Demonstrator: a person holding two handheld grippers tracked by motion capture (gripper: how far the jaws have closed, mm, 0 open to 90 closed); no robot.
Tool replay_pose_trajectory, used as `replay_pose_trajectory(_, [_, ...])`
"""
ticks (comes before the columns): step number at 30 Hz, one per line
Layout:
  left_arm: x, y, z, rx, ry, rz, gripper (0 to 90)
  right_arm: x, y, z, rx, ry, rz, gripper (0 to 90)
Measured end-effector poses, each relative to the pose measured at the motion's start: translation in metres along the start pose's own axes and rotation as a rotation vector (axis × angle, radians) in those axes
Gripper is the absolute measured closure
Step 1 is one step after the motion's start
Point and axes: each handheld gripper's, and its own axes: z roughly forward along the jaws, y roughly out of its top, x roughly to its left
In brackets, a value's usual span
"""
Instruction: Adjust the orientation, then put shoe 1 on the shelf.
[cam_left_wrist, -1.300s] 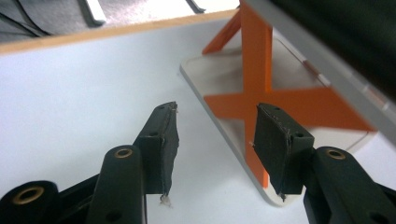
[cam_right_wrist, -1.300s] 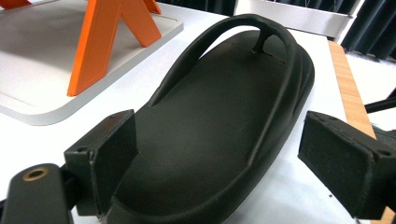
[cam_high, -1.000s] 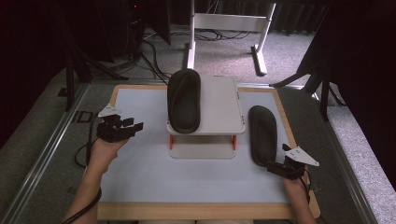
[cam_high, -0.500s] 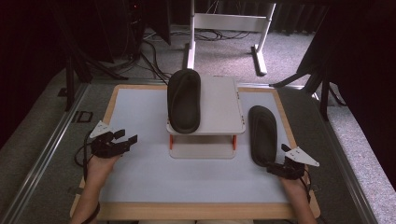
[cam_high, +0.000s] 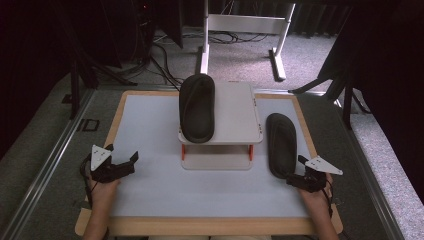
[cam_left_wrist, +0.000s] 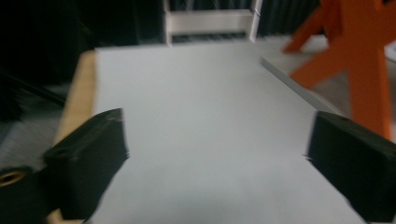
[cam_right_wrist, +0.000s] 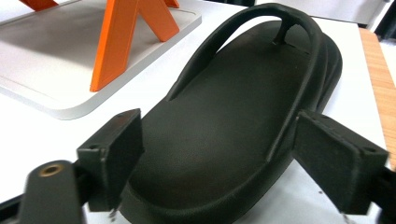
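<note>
left gripper (cam_high: 131, 161) has pulled back toward the near edge, left of the stand (cam_high: 220, 130), jaws wide apart over bare surface (cam_high: 150, 125). one sandal (cam_high: 197, 107) sits on the stand. right gripper (cam_high: 295, 172) hasn't moved, jaws open around the heel of the other sandal (cam_high: 281, 145), right of the stand.

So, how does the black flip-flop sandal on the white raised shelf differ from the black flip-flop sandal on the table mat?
The black sandal on the white raised shelf rests high, its near end overhanging; the black sandal on the mat lies flat, right of the shelf. The right gripper has open jaws around the mat sandal's near end; no gripper is near the shelf sandal. Both point lengthwise.
</note>
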Motion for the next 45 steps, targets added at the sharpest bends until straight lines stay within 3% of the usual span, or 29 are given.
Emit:
replay_pose_trajectory(6, [0.003,-0.015,-0.004,-0.068,0.01,-0.014,1.8,0.0,0.0,-0.004,-0.023,-0.026,0.01,11.9])
replay_pose_trajectory(9, [0.001,-0.016,-0.005,-0.079,0.005,0.015,1.8,-0.002,0.0,-0.007,-0.049,-0.022,0.022,11.5])
replay_pose_trajectory(22, [-0.002,-0.016,-0.005,-0.073,0.007,0.045,1.8,-0.008,0.002,-0.012,-0.023,-0.026,0.042,11.9])
replay_pose_trajectory(34, [-0.003,-0.016,-0.004,-0.067,0.007,0.048,1.8,-0.023,0.029,-0.02,-0.043,-0.054,0.065,13.6])
replay_pose_trajectory(38, [-0.003,-0.016,-0.004,-0.065,0.003,0.053,1.8,-0.027,0.04,-0.017,-0.008,-0.076,0.082,14.2])
replay_pose_trajectory(45, [-0.002,-0.016,-0.005,-0.071,0.007,0.044,1.8,-0.036,0.058,-0.006,0.056,-0.074,0.104,14.5])
